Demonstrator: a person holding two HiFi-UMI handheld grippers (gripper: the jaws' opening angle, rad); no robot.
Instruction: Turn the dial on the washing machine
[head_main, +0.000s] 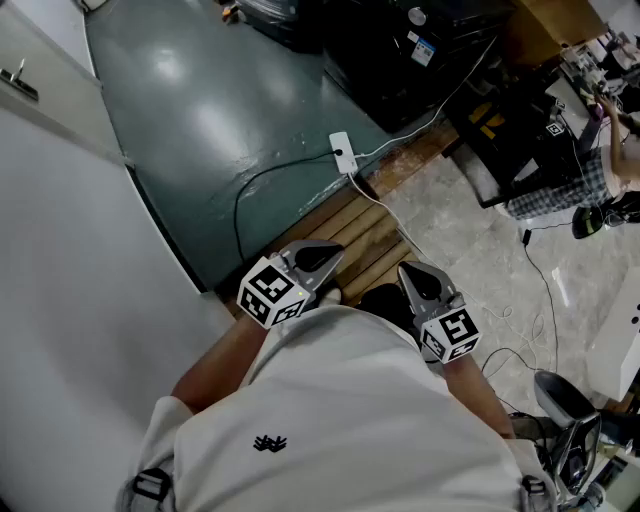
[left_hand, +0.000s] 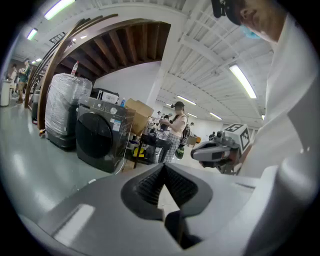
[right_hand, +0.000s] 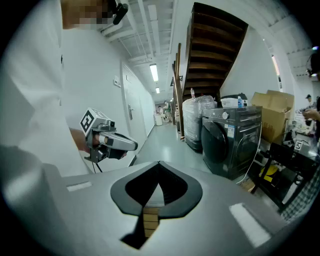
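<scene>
The washing machine (right_hand: 231, 142) stands well ahead of both grippers, left of where the left gripper (left_hand: 164, 166) points and right of where the right gripper (right_hand: 159, 164) points. Its dial is too small to make out. Neither gripper touches the machine. Both have their jaws pressed together on nothing. They are held side by side near the person's chest, above wooden slats (head_main: 355, 235). A power strip (head_main: 343, 152) lies on the green floor between them and the machine.
</scene>
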